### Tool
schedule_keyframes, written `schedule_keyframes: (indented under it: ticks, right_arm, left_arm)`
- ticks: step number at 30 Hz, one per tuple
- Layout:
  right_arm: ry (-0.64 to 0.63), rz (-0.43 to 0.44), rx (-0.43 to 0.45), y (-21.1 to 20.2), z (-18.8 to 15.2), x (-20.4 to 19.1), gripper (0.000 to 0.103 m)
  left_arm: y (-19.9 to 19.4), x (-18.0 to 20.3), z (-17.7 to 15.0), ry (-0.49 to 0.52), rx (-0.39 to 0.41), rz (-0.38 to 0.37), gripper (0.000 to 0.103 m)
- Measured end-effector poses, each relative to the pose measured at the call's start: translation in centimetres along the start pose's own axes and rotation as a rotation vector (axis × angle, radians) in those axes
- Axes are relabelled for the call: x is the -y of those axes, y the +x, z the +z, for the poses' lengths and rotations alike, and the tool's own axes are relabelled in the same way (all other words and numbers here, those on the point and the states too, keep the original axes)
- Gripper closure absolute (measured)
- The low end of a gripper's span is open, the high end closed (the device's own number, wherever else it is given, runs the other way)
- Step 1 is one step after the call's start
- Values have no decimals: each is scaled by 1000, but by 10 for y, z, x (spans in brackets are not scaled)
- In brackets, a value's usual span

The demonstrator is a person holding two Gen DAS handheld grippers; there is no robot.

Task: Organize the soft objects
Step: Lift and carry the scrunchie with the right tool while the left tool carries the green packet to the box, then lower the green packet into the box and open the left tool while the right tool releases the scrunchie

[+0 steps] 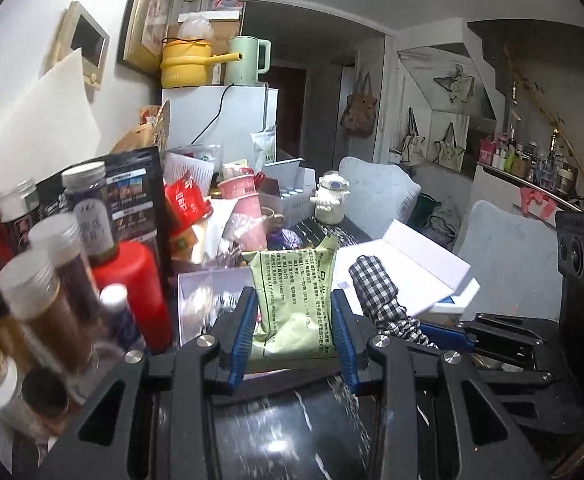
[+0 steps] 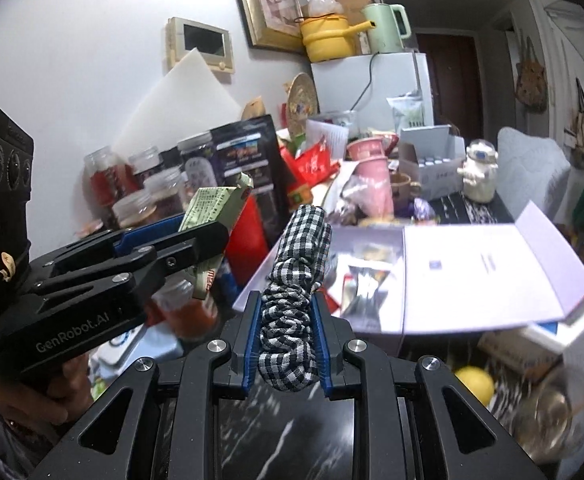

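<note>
My left gripper (image 1: 293,304) is shut on a pale green soft packet (image 1: 295,304) with printed text, held upright above the dark marbled table (image 1: 276,432). The packet also shows in the right wrist view (image 2: 212,212), gripped by the left gripper (image 2: 208,232) at the left. My right gripper (image 2: 286,312) is shut on a black-and-white checked cloth bundle (image 2: 295,276) that sticks up between the pads. In the left wrist view the checked cloth (image 1: 375,288) stands just right of the packet, with the right gripper (image 1: 443,334) below it.
An open white box (image 2: 471,272) lies to the right, its lid (image 1: 403,276) just behind the cloth. Several jars (image 1: 44,296) and a red bottle (image 1: 136,296) crowd the left. Pink cups (image 2: 371,184), an astronaut figure (image 2: 477,176), a lemon (image 2: 473,386) and a glass (image 2: 547,412) stand around.
</note>
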State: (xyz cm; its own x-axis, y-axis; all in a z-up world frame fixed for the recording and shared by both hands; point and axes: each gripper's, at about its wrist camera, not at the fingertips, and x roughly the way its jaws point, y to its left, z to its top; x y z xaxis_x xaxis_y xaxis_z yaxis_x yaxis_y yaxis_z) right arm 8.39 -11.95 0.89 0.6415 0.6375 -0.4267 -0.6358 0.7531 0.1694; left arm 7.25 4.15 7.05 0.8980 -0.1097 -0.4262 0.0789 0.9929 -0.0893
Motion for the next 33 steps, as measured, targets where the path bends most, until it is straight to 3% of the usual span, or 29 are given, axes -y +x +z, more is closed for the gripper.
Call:
schedule_keyframes:
  ticks: [20,33]
  right_arm:
    - [-23,-51,-4,103,60,42,80]
    - [-4,-63,-72,162,65,63,80]
  left_arm:
    - [112,-44,29,-2,-43,76,66]
    - [179,-63,5,-28,-196,149,67]
